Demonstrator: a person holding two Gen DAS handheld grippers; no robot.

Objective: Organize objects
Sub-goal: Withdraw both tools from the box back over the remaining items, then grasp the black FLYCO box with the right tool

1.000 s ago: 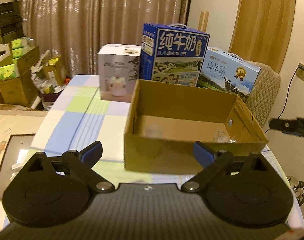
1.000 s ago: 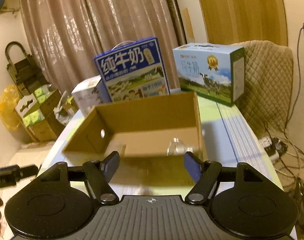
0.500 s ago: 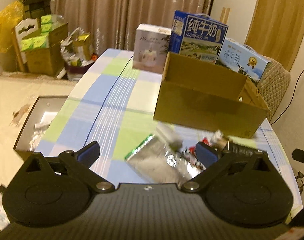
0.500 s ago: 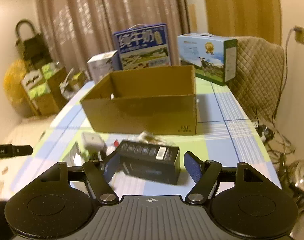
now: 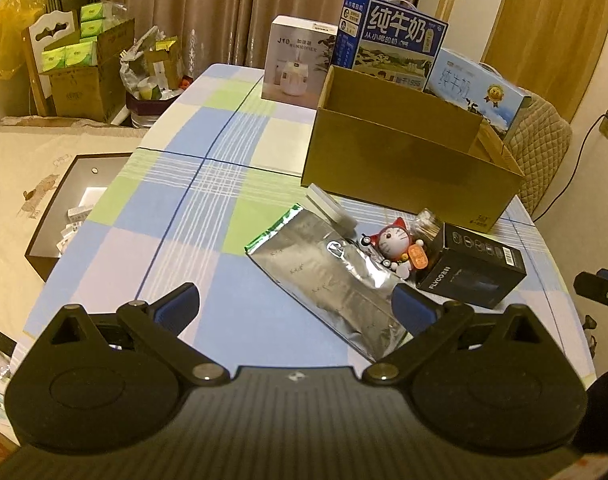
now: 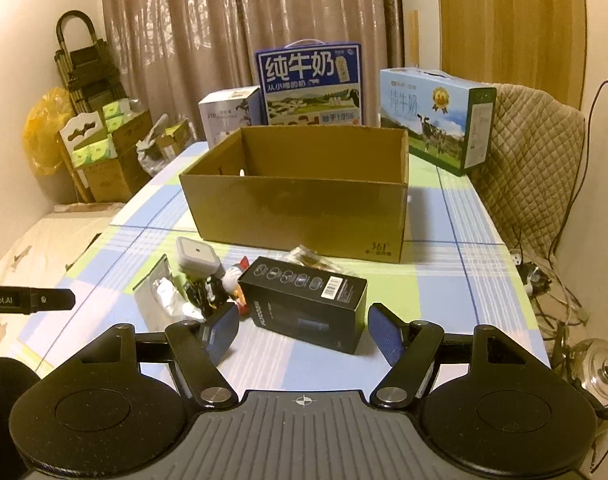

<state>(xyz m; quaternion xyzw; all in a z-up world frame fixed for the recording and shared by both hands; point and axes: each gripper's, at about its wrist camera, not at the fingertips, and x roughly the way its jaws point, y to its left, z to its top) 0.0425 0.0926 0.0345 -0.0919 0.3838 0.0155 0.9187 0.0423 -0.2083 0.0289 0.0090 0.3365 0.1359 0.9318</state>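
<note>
**Clutter waits before the open carton**

Your left gripper (image 5: 296, 306) and right gripper (image 6: 303, 330) both hover wide apart, holding nothing. On the checked tablecloth (image 5: 176, 216), a silver foil pouch (image 5: 328, 276), red cat figurine (image 5: 398, 242) and black rectangular box (image 6: 304, 300) lie just in front of the brown cardboard carton (image 6: 300, 208).

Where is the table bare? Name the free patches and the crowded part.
Free: the checked tablecloth left of the cardboard box and silver pouch, and the strip right of the box. Crowded: the cluster before the box, pouch, cat figurine and black box.
</note>
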